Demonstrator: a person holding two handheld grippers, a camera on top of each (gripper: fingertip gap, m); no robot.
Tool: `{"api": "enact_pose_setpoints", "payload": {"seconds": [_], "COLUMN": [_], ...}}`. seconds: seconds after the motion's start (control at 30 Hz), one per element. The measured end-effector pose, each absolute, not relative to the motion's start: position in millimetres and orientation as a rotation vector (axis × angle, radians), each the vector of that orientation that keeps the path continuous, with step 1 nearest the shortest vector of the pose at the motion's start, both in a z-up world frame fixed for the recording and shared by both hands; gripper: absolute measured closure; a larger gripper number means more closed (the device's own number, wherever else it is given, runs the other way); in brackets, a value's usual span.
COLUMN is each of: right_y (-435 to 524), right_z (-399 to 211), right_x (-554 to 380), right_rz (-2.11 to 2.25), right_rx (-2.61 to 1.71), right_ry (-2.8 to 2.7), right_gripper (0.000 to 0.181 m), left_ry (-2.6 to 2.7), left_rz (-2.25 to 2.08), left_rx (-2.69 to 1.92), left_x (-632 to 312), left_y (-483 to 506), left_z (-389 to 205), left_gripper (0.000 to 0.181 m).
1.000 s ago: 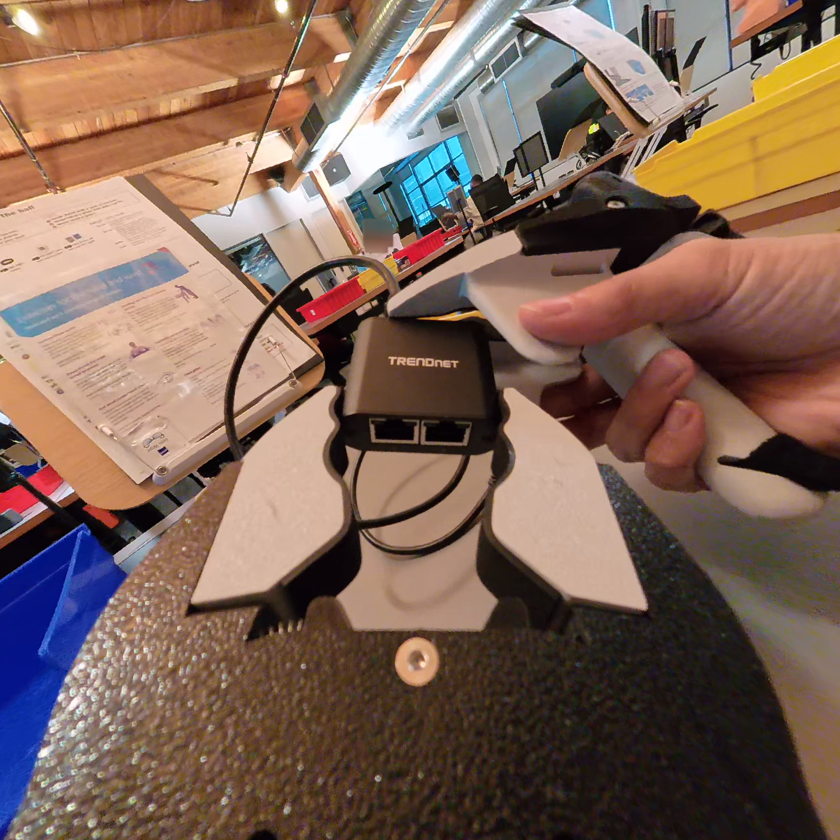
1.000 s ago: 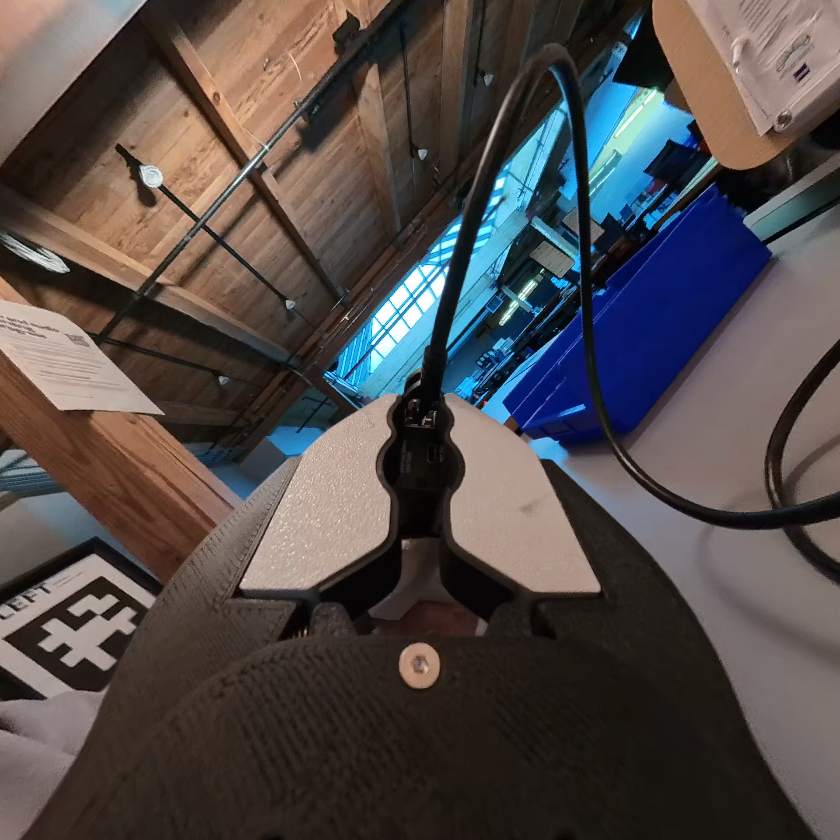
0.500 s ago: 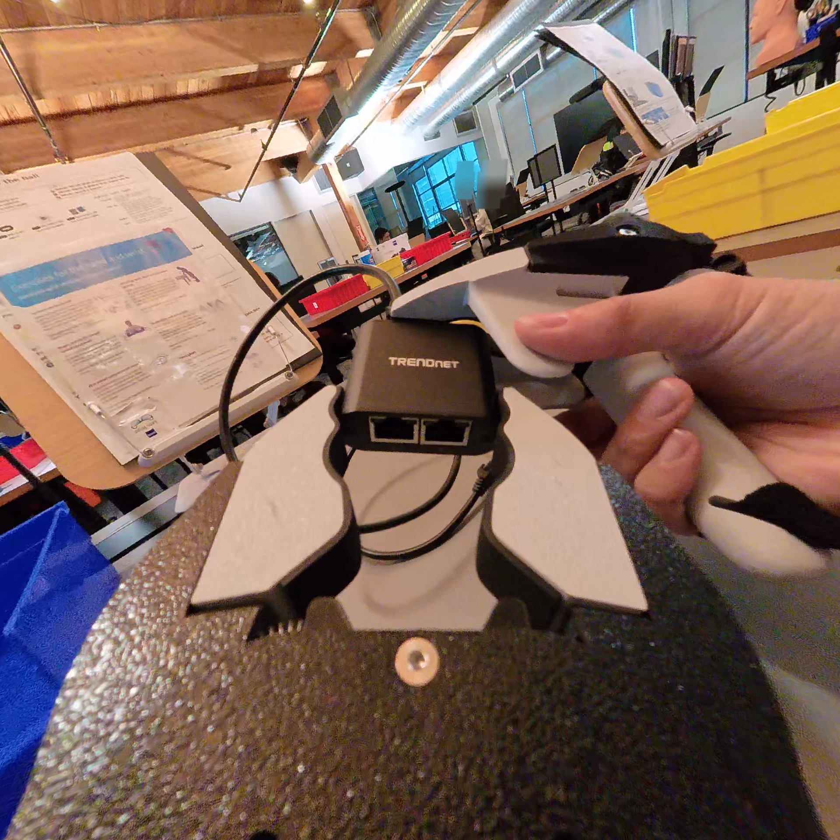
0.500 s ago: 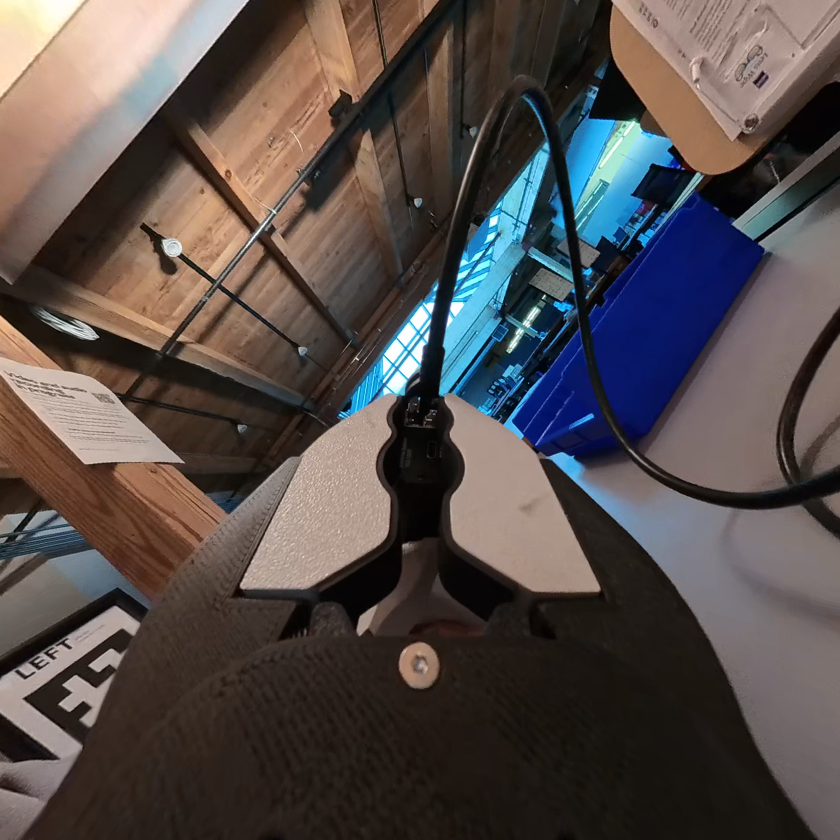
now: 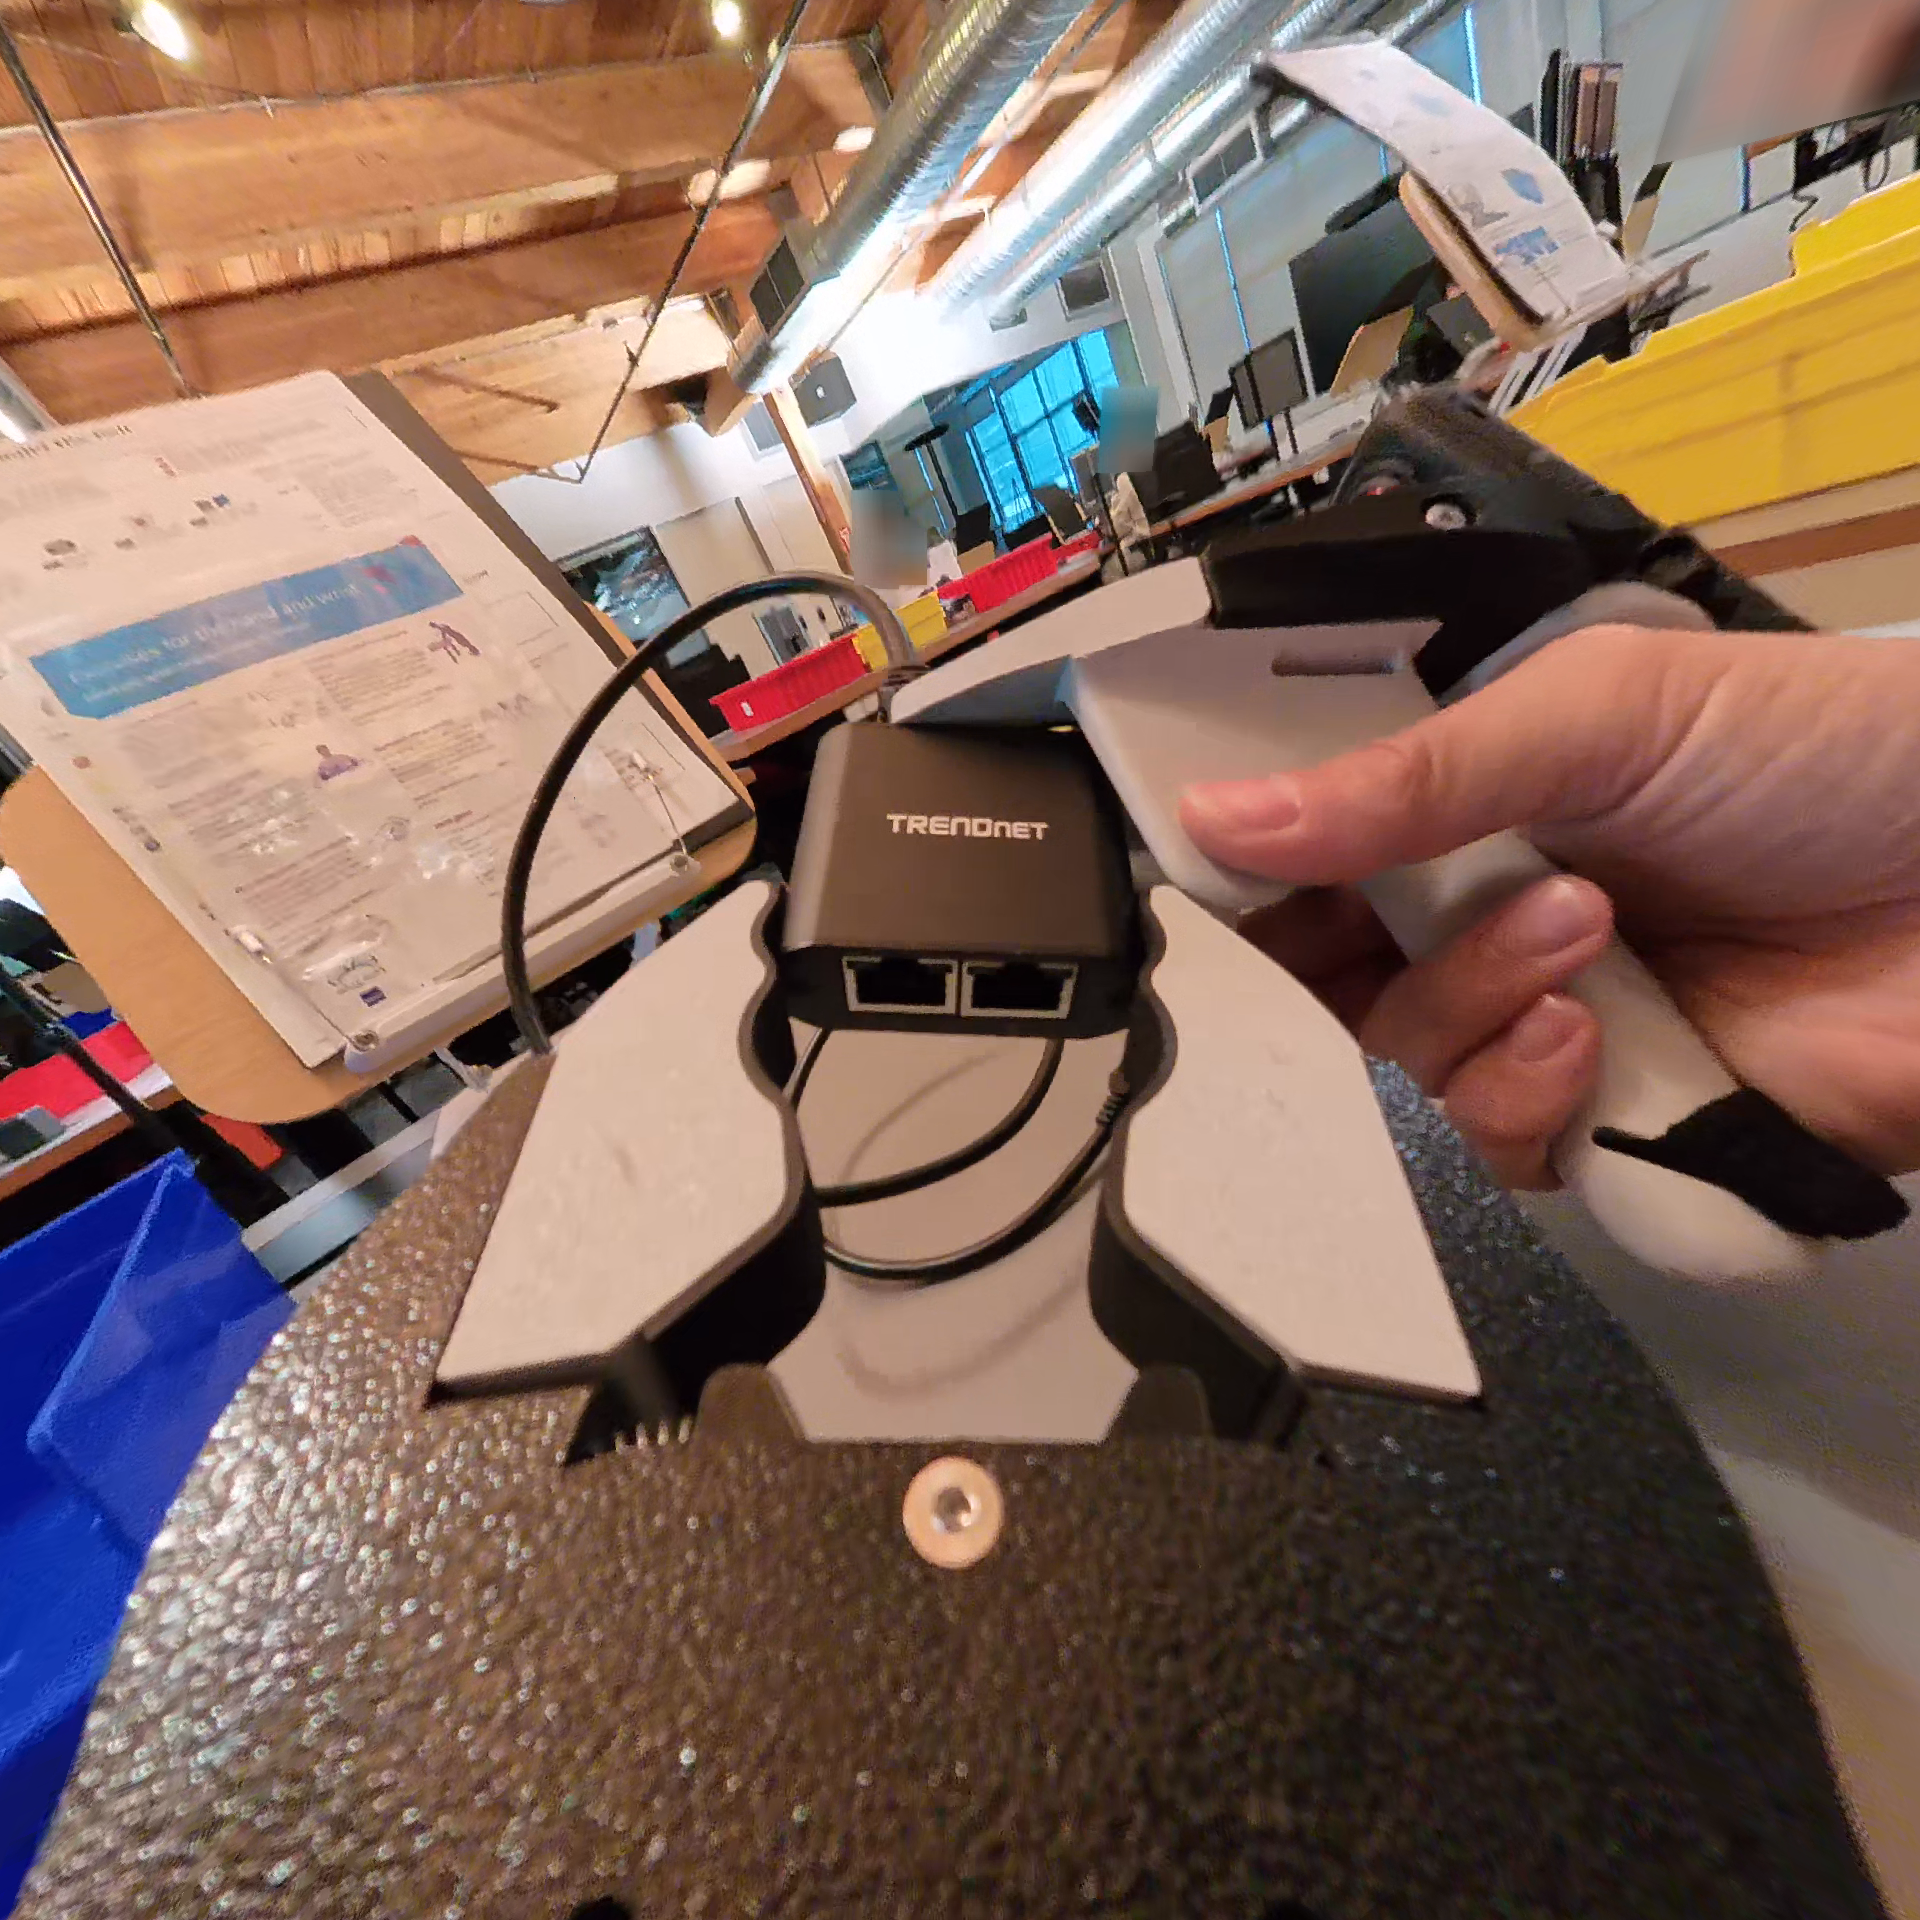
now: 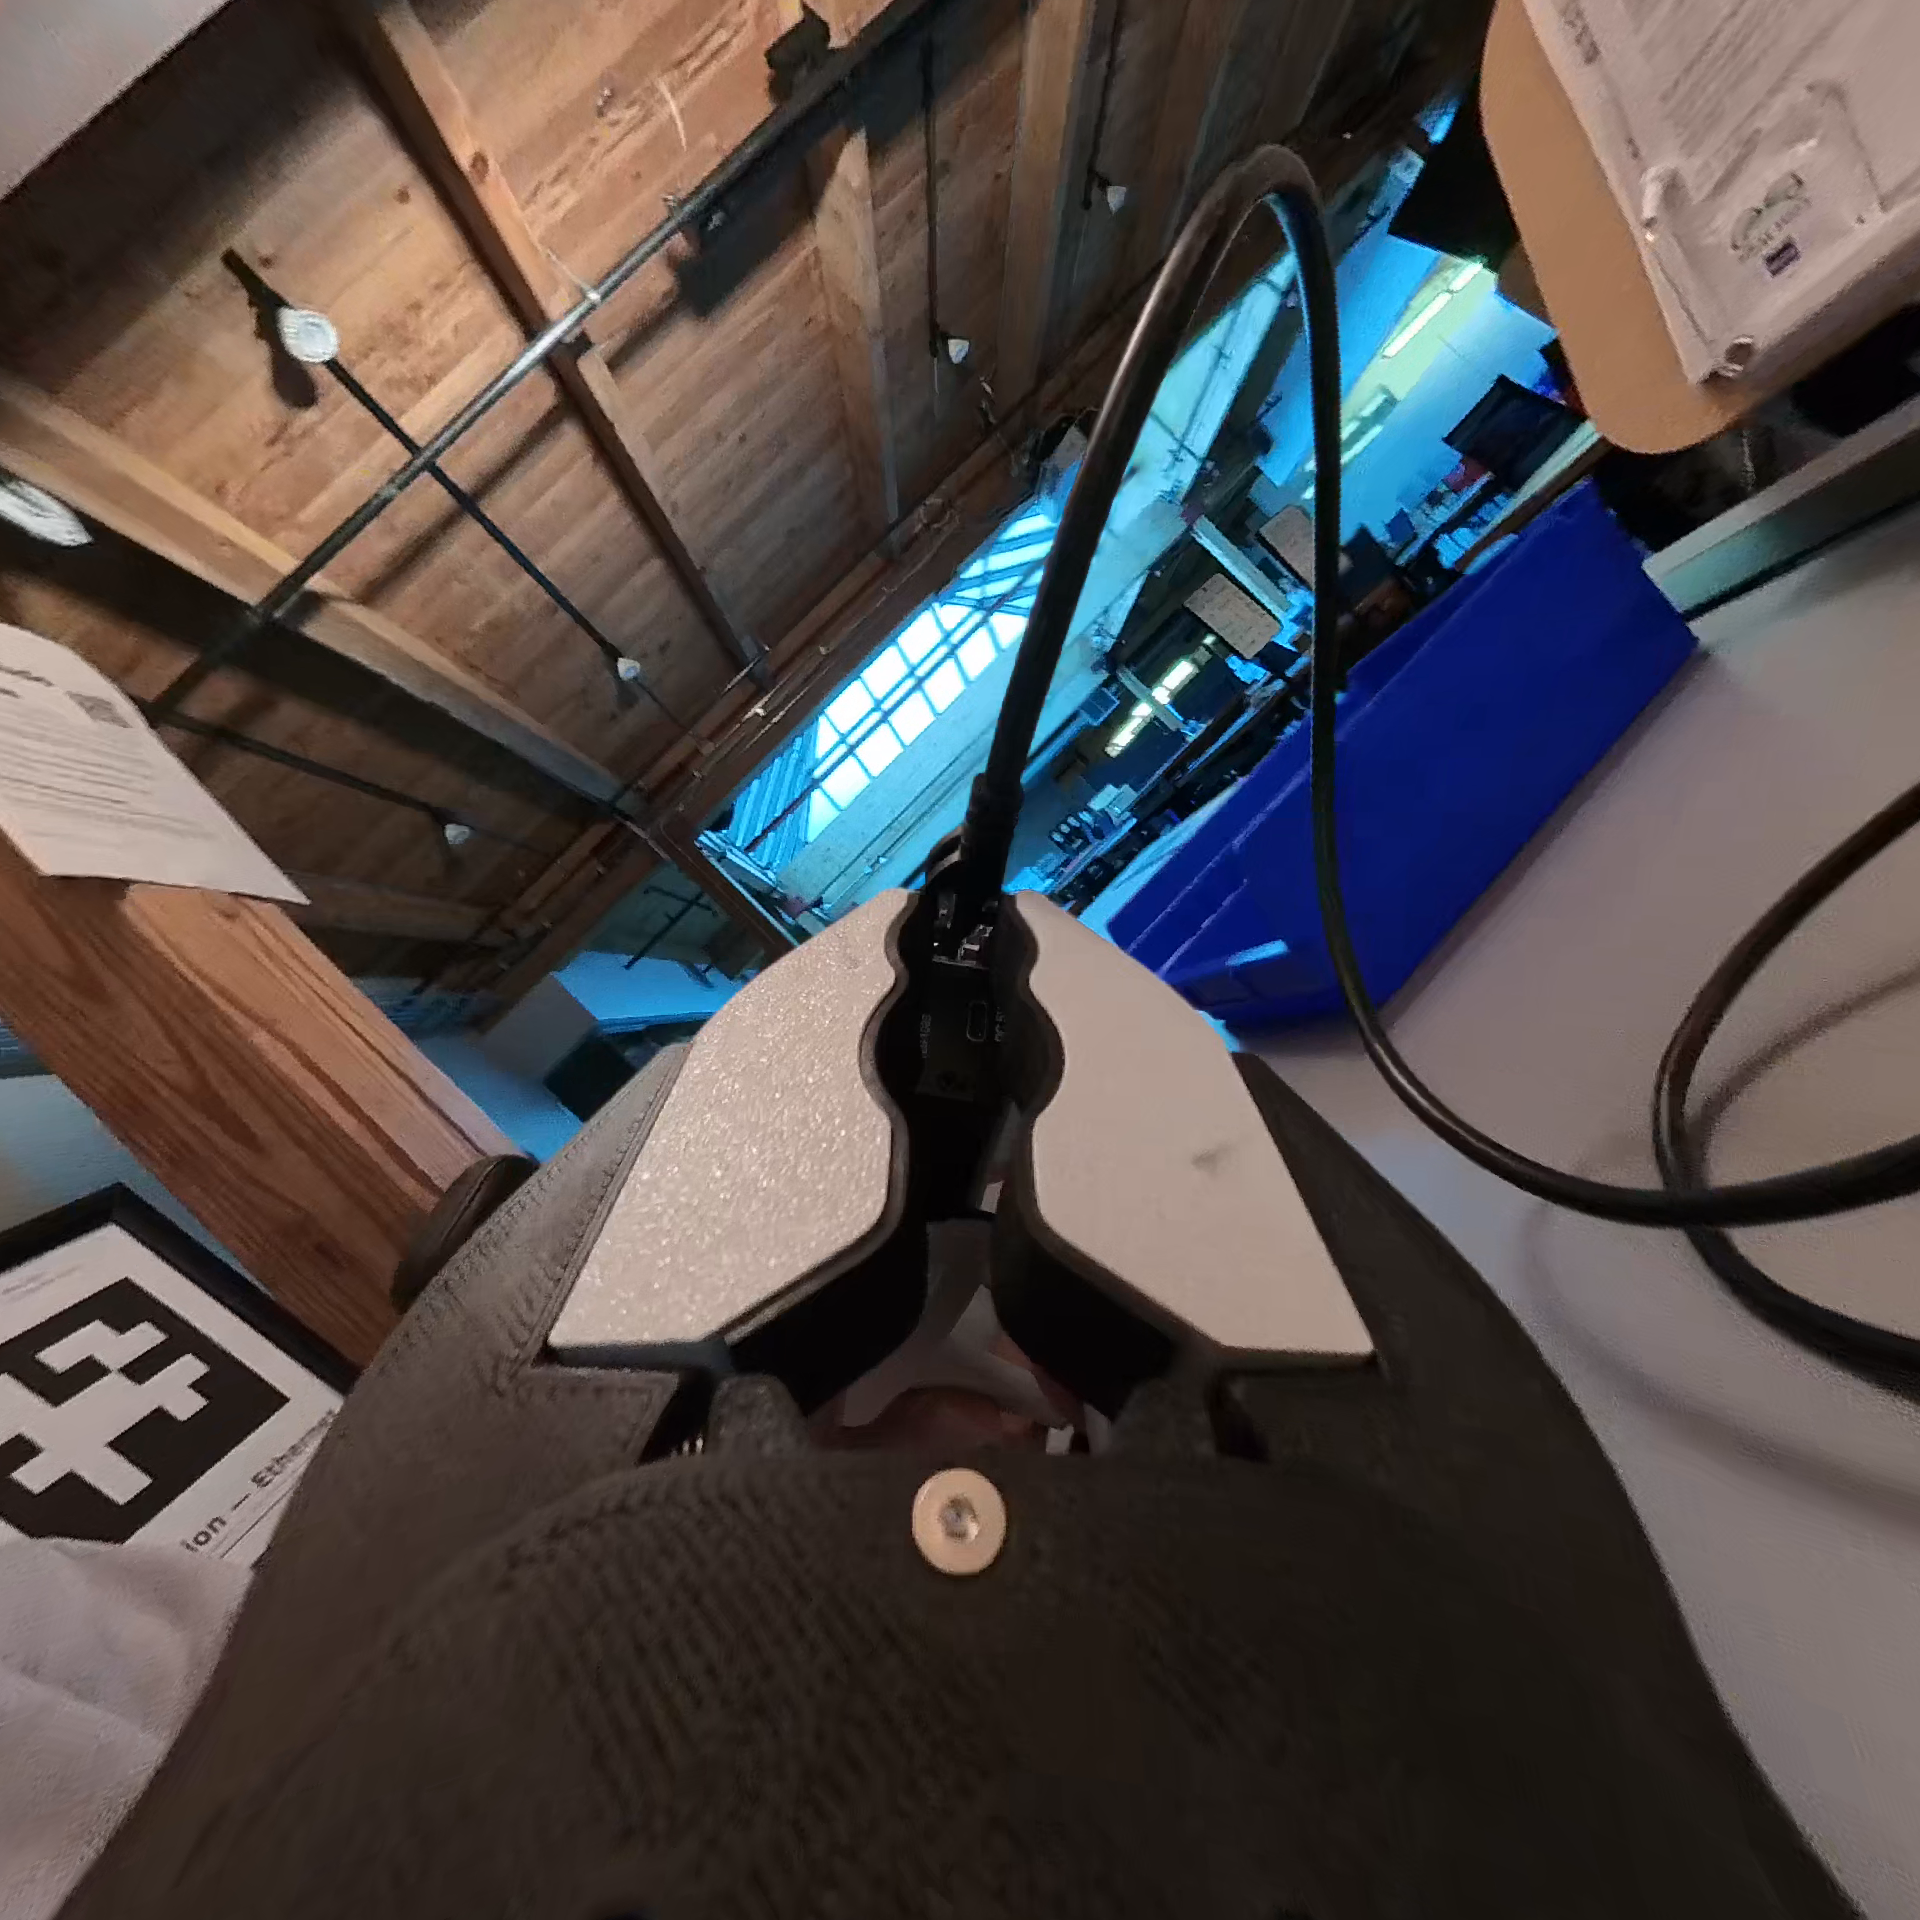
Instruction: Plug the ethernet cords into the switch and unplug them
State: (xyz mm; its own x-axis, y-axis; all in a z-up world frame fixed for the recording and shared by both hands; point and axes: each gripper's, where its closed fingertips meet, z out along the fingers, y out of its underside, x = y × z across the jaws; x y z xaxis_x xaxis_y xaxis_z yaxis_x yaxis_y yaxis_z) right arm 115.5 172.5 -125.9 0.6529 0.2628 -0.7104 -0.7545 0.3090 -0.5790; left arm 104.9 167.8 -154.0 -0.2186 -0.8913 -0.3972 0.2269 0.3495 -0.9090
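A black switch [image 5: 956,862] with two empty front ports is held in the air. My left gripper [image 5: 961,940] is shut on its two sides, near the ports. My right gripper [image 5: 987,707], held by a hand [image 5: 1662,831], comes in from the right and is shut on the switch's top and bottom. In the right wrist view the right gripper [image 6: 961,914] clamps the switch [image 6: 961,1029] edge-on. A black ethernet cord [image 5: 540,831] is plugged into the far end and arcs upward; it also shows in the right wrist view [image 6: 1060,520].
A thin black cable [image 5: 935,1195] loops on the grey table [image 6: 1662,935] below the switch. A document board [image 5: 312,707] stands at left. There is a blue bin [image 5: 83,1455] low at left and yellow bins [image 5: 1714,364] at right. A wooden post [image 6: 208,1039] and a marker card [image 6: 104,1382] are near the right gripper. Left and right tips are no more than a few centimetres apart.
Both grippers have tilted and shifted slightly together with the switch, so the background has moved. Both grips and the plugged cord are unchanged.
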Motion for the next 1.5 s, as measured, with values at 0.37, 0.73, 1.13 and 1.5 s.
{"api": "enact_pose_setpoints", "payload": {"seconds": [0.37,0.73,1.13,1.5], "right_y": [171,169,169,165], "right_z": [-121,-115,-111,-109], "right_x": [113,112,110,108], "right_rz": [0.778,0.825,0.804,0.729], "right_rx": [-1.041,-1.026,-1.039,-1.063], "right_ry": [0.429,0.421,0.455,0.405], "right_gripper": [0.169,0.166,0.169,0.168], "left_ry": [1.442,1.458,1.414,1.429], "left_rz": [-1.049,-1.066,-1.169,-1.213], "left_rx": [-0.596,-0.552,-0.612,-0.594], "left_x": [103,99,98,96], "left_y": [169,160,166,164], "left_z": [-150,-147,-138,-137], "left_gripper": [0.120,0.120,0.120,0.120]}}
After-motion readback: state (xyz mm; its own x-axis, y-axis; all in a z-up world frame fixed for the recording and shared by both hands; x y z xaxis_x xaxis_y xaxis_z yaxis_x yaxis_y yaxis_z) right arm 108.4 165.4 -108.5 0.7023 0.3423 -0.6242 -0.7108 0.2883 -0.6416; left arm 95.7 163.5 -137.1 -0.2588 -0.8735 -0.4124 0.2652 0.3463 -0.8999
